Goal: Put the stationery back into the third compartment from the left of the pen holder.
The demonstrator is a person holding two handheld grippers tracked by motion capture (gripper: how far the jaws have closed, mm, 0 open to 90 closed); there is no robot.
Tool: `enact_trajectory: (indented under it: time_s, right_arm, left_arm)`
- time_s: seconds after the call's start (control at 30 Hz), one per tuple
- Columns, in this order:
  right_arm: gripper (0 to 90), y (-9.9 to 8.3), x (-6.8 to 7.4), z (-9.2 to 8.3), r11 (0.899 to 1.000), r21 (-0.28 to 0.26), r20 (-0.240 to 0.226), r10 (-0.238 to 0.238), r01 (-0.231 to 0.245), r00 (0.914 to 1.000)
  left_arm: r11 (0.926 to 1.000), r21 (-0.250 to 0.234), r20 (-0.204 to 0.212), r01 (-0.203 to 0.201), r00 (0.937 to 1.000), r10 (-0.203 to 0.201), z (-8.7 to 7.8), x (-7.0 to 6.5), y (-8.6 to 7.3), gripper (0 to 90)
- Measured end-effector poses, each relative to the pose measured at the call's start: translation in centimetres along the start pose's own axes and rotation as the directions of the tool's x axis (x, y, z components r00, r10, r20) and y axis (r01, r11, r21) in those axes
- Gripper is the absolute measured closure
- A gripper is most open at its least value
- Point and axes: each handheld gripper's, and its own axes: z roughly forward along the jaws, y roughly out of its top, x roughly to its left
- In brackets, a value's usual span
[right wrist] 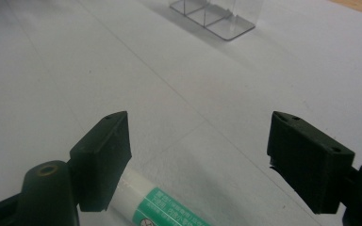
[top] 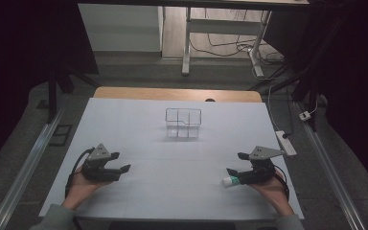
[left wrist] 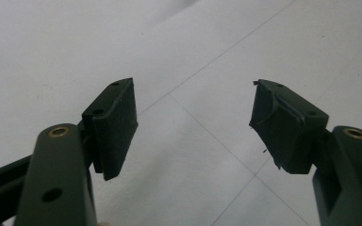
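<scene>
Logging: green-and-white tube (top: 232, 181) on tabletop (top: 172, 158) under my right hand-held gripper (right wrist: 198, 160), jaws wide, unclamped, long axis crosswise; left hand-held gripper (left wrist: 193, 127) open, empty, well apart.

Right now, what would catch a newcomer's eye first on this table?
Probably the clear divided box standing alone near the far middle of the white table. Next, a white-and-green tube lying at the near right, between the open jaws of the right hand-held gripper; the left hand-held gripper is open too.
</scene>
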Motion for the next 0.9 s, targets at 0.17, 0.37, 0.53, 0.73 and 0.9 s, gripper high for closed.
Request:
enact_trajectory:
  time_s: [0.17, 0.37, 0.53, 0.73, 0.9]
  right_arm:
    - [21.7, 0.8, 0.0, 0.2, 0.997, 0.049, -0.031, -0.056, 0.058, 0.9979]
    - [21.1, 1.9, -0.5, -0.1, 0.99, 0.087, -0.075, -0.107, 0.114, 0.9914]
    - [21.7, 2.9, -0.9, -0.2, 0.976, 0.138, -0.159, -0.145, 0.167, 0.9766]
    - [24.5, 4.7, -0.7, 0.1, 0.941, 0.203, -0.254, -0.216, 0.27, 0.9428]
    - [27.8, 5.0, -0.3, 0.1, 0.926, 0.209, -0.324, -0.239, 0.315, 0.9155]
  left_arm:
    - [1.0, 0.0, 0.003, -0.002, 1.0, 0.002, -0.1, -0.1, 0.0, 31.2]
    - [1.0, 0.004, 0.006, 0.003, 1.0, -0.004, -0.1, 0.0, -0.1, 30.9]
    - [1.0, 0.008, 0.011, 0.003, 0.9999, -0.003, 0.1, 0.1, 0.0, 30.8]
    - [0.9999, 0.013, 0.018, 0.006, 0.9998, -0.006, 0.5, 0.4, 0.1, 30.8]
    - [0.9999, 0.013, 0.016, 0.008, 0.9998, -0.008, 0.4, 0.4, 0.1, 30.8]
